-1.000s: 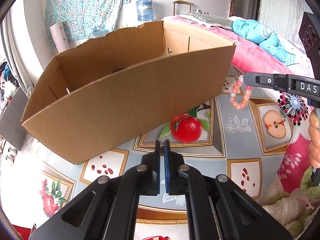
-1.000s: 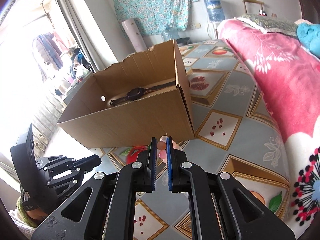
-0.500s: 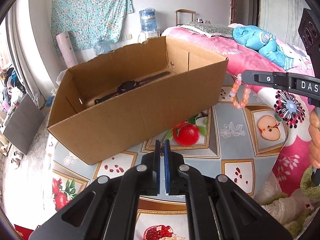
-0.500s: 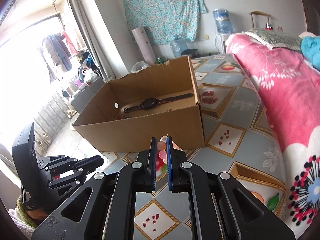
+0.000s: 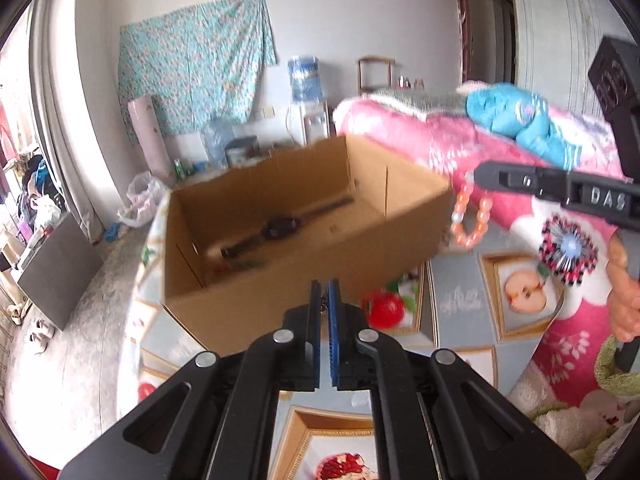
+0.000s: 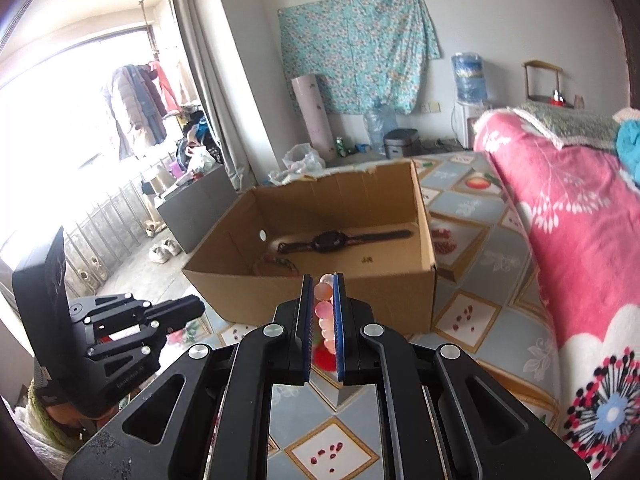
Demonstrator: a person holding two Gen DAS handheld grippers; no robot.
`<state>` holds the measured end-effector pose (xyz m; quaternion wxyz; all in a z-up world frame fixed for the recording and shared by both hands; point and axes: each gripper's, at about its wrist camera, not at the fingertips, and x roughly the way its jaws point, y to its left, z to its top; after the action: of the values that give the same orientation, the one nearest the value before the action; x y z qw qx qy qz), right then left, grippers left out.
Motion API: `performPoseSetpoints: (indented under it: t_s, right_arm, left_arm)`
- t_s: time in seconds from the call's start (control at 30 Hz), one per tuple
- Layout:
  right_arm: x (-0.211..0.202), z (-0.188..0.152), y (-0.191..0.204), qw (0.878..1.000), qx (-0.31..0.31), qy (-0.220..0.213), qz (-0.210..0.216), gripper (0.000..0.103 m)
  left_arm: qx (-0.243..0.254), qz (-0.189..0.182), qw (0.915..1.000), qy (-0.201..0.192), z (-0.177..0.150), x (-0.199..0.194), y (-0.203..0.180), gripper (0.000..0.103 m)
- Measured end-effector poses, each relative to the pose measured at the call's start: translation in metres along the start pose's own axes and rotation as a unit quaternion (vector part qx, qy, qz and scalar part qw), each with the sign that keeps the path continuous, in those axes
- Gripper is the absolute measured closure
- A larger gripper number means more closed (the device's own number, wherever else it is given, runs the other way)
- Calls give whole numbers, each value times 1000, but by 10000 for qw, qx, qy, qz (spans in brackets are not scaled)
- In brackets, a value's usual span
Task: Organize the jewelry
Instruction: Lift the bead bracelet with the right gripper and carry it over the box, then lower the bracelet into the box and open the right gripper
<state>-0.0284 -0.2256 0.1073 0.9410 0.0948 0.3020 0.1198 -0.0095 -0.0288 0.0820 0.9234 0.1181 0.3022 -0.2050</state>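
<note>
Seen from the left wrist camera, the left gripper (image 5: 324,292) has its jaws pressed together with nothing visible between the blue pads, and it points toward the open cardboard box (image 5: 304,300) standing on the fruit-patterned tablecloth (image 5: 460,300). A black wristwatch (image 5: 280,226) lies stretched out on the box floor. At the right, the right gripper (image 5: 478,178) pinches a bracelet of pink and orange beads (image 5: 468,220), which hangs in a loop just beside the box's near right corner, above the cloth. From the right wrist camera, the right gripper (image 6: 321,308) is narrowly closed on those beads (image 6: 325,312), stacked between its pads in front of the box's near wall (image 6: 392,304). Inside the box the wristwatch (image 6: 332,242) lies along the floor, with another small bracelet (image 6: 276,264) near the front. The left gripper (image 6: 192,306) shows low at the left, apart from the box.
</note>
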Motion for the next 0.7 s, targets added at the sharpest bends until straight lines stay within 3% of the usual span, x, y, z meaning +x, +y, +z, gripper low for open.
performPoseSetpoints:
  t_s: [0.2,0.4,0.53,0.7]
  right_arm:
    - [-1,32,15,9987,-390,-306,89,96]
    - [18,67,14,9970,-627,-350,298,96]
    - [54,84,1,9967,-556,54,589,96]
    - [113,94,-27,9924,-331,935,732,96]
  left_arm:
    - [1,-121,9992,-393,33,-14,23,100]
    - [-120,-530,9980,-309,63,11,44,100]
    - [-504,-1133,9922,114,77,54,63,100]
    - [-851,-1602,9800,821,83,120,71,100]
